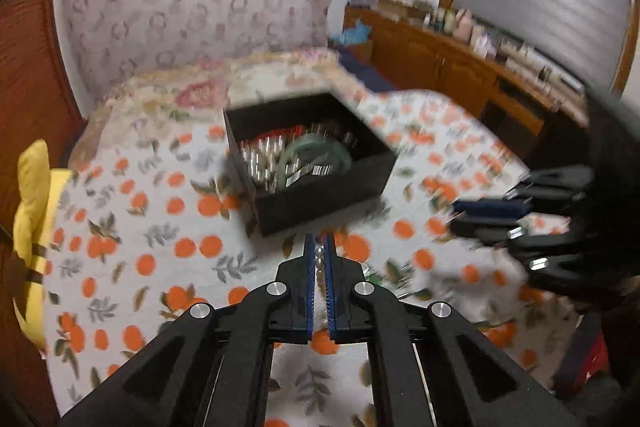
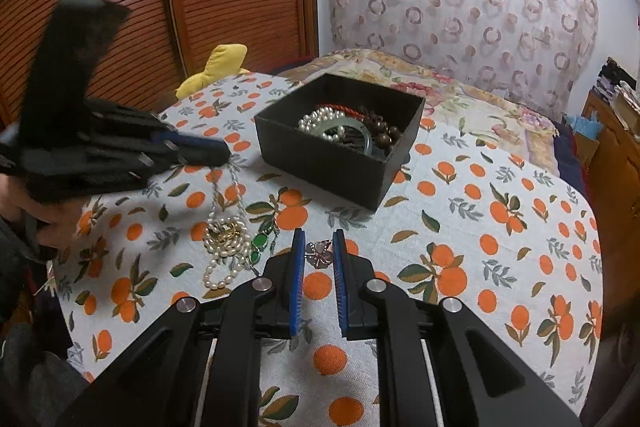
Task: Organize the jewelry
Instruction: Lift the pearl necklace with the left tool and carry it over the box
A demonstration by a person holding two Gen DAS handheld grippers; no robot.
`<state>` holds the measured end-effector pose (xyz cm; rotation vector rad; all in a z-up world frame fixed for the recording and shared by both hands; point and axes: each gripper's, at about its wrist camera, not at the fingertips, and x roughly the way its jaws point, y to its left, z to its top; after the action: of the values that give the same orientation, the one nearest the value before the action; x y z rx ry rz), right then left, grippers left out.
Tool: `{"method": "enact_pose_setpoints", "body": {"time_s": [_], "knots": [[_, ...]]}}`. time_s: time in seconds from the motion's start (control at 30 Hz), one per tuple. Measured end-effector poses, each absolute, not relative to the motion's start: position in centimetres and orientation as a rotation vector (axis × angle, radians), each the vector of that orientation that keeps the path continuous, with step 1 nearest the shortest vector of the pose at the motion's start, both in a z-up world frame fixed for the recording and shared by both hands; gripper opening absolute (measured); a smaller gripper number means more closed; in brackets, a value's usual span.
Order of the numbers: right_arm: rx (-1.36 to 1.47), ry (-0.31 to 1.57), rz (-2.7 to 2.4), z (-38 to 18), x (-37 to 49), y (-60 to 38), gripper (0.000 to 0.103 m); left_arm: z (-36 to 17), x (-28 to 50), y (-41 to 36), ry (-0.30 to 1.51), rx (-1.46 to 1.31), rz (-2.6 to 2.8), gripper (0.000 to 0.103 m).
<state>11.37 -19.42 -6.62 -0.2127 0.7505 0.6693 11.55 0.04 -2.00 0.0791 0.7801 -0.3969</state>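
Observation:
A black box [image 2: 320, 155] on the orange-print cloth holds pearls, a green bangle [image 2: 360, 135], a red cord and brown beads; it also shows, blurred, in the left wrist view [image 1: 320, 203]. My left gripper [image 1: 319, 251] is shut on a pearl necklace [image 1: 319, 261]; in the right wrist view it [image 2: 216, 147] lifts the strand above the pearl pile [image 2: 226, 243]. A green-stone bracelet [image 2: 260, 243] lies beside the pile. My right gripper [image 2: 319, 247] is partly open, jaws either side of a pinkish flower brooch [image 2: 319, 254], not touching it.
A yellow cushion [image 2: 218, 67] lies at the cloth's far left edge. A wooden slatted door [image 2: 120, 7] stands behind. A low wooden cabinet [image 1: 460, 63] with bottles runs along the right wall. A floral bedspread [image 2: 460, 91] lies behind the box.

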Motion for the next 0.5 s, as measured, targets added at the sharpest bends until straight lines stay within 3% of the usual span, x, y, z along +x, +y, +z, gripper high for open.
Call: {"method": "enact_pose_setpoints", "body": {"time_s": [0.5], "knots": [[-0.21, 0.672, 0.68, -2.6, 10.7, -19.1, 0.015, 8.2, 8.1, -0.1, 0.561, 0.064, -0.417, 0.003]]}}
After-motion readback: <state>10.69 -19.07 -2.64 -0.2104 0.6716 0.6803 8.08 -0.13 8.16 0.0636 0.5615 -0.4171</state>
